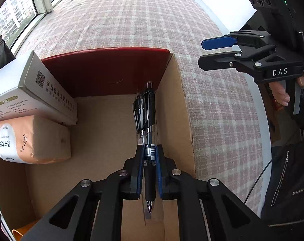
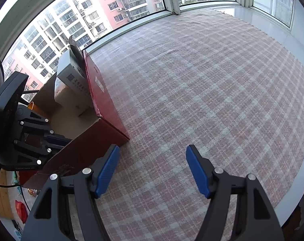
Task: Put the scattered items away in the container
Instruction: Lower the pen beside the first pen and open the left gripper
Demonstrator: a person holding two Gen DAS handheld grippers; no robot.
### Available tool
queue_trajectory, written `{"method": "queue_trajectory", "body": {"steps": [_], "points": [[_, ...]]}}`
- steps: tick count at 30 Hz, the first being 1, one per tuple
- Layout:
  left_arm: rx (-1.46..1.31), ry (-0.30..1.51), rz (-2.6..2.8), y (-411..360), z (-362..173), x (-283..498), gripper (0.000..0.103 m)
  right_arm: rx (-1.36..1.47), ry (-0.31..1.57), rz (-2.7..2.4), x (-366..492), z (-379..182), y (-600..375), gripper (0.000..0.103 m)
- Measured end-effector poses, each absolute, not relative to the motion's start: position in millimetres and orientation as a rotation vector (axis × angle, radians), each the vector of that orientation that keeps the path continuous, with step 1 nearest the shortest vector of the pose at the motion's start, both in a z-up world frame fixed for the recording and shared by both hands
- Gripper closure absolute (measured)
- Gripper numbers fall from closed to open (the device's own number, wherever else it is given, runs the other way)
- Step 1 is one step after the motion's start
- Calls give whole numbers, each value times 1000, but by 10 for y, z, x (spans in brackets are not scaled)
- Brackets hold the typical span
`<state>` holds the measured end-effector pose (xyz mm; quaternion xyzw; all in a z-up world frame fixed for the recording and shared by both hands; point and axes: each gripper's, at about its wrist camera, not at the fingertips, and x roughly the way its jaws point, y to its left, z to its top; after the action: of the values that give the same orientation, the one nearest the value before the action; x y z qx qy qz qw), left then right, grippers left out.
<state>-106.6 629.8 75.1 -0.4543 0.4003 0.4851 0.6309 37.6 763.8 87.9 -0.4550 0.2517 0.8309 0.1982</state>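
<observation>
The left gripper (image 1: pixel 148 172) is clamped on a bundle of pens (image 1: pixel 146 120) above the box (image 1: pixel 187 108) floor, long axis pointing away along its fingers, while the right gripper (image 2: pixel 153 168) hovers agape and empty beside the box over the surface (image 2: pixel 212 90).

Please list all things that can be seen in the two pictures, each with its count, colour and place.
cardboard box: one, red outside, brown inside, on the cloth
pens: a few, black, inside the box, one held by the left gripper
carton: one, white-grey, in the box, leaning on the pack
tissue pack: one, orange-white, in the box
checked cloth: one, pink-white, covering the table
left gripper: shut on a pen
right gripper: open, empty, above the cloth
</observation>
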Motion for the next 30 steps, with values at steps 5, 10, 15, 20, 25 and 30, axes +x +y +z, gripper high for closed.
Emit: {"method": "queue_trajectory", "body": {"steps": [5, 10, 15, 20, 25, 30], "points": [[-1052, 907, 1096, 6381, 709, -1042, 94, -1271, 708, 2318, 417, 886, 7628, 35], [-1058, 910, 1096, 6486, 672, -1026, 94, -1264, 708, 2317, 447, 910, 7627, 35], [-1058, 910, 1095, 6554, 682, -967, 94, -1256, 705, 2319, 449, 932, 7623, 35], [-1063, 917, 1085, 6527, 697, -888, 93, -1250, 709, 2324, 439, 928, 7625, 35], [-1058, 933, 1103, 6520, 703, -878, 89, -1255, 713, 2328, 427, 913, 7607, 35], [-1044, 921, 1151, 6436, 791, -914, 85, -1255, 714, 2339, 420, 931, 7590, 35]]}}
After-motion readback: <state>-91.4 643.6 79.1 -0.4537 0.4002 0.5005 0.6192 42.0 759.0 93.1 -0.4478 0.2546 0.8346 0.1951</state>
